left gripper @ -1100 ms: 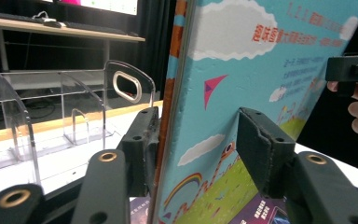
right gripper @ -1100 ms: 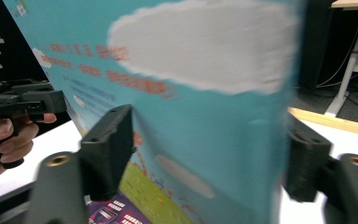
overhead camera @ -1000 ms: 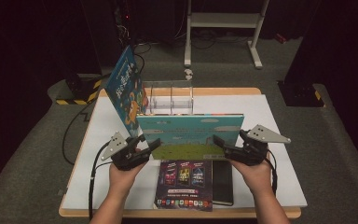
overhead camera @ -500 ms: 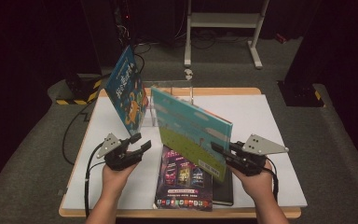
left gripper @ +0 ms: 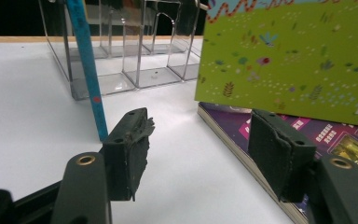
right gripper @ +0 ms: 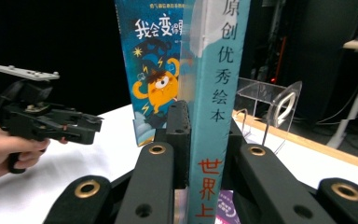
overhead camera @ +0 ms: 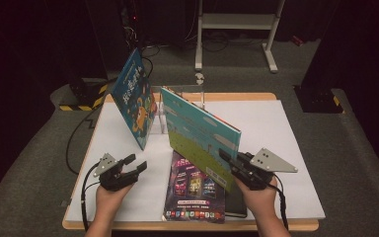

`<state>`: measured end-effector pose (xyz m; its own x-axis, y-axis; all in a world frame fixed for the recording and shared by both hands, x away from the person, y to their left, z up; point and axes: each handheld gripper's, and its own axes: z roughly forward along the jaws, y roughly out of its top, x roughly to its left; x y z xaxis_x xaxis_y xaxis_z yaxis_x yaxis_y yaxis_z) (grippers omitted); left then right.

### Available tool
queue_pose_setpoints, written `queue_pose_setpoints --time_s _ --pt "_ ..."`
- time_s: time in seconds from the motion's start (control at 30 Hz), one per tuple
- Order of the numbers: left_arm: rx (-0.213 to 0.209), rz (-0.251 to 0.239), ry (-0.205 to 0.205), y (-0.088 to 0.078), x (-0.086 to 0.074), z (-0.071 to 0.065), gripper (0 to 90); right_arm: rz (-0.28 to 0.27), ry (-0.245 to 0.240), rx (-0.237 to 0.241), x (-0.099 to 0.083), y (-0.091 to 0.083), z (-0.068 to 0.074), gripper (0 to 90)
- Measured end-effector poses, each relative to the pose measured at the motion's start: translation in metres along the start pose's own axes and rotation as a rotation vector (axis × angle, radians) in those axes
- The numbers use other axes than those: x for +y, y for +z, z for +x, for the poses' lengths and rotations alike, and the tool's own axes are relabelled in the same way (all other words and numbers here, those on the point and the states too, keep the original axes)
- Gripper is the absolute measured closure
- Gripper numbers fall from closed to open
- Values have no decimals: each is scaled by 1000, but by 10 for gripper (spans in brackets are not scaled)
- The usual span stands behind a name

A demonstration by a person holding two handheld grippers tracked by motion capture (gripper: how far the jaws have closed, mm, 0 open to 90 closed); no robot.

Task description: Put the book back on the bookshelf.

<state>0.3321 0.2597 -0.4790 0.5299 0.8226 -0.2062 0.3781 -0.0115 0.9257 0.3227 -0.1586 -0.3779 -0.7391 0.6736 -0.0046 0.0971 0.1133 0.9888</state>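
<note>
While the green-and-blue picture book (overhead camera: 202,136) stands tilted on edge over the table (overhead camera: 286,148), its lower right corner is covered by the right gripper (overhead camera: 227,158), whose jaws are clamped flat on both covers near the spine; in the right gripper view the spine (right gripper: 212,107) rises straight between them and runs off the top and bottom of the frame. These jaws have just closed on the book.

The purple book (overhead camera: 195,190) lies flat beneath it, its upper part hidden by the raised book. A dark book (overhead camera: 237,202) under that shows as a thin strip at the right edge.

The clear acrylic rack (left gripper: 135,51) stands at the far side of the table; its walls are hard to trace in the high view, being transparent and partly screened by the books. The visible slots hold nothing I can make out. The blue monster book (overhead camera: 135,103) leans against the rack's left end; whether it sits inside a slot cannot be told.

The left gripper (overhead camera: 131,168) hovers low over bare table, left of the purple book, jaws parted moderately and just widened, nothing between them.
</note>
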Motion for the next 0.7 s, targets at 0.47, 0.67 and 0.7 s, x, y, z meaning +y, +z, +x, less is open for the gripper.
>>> queue_pose_setpoints --time_s 0.47,0.67,0.7 --pt "-29 -3 11 0 -2 -6 389 25 -48 -44 11 50 17 804" --pt "-42 -16 15 2 0 -10 389 41 -25 -37 14 52 6 797" --pt "-45 -17 11 2 0 -11 389 47 -15 -38 15 52 4 797"
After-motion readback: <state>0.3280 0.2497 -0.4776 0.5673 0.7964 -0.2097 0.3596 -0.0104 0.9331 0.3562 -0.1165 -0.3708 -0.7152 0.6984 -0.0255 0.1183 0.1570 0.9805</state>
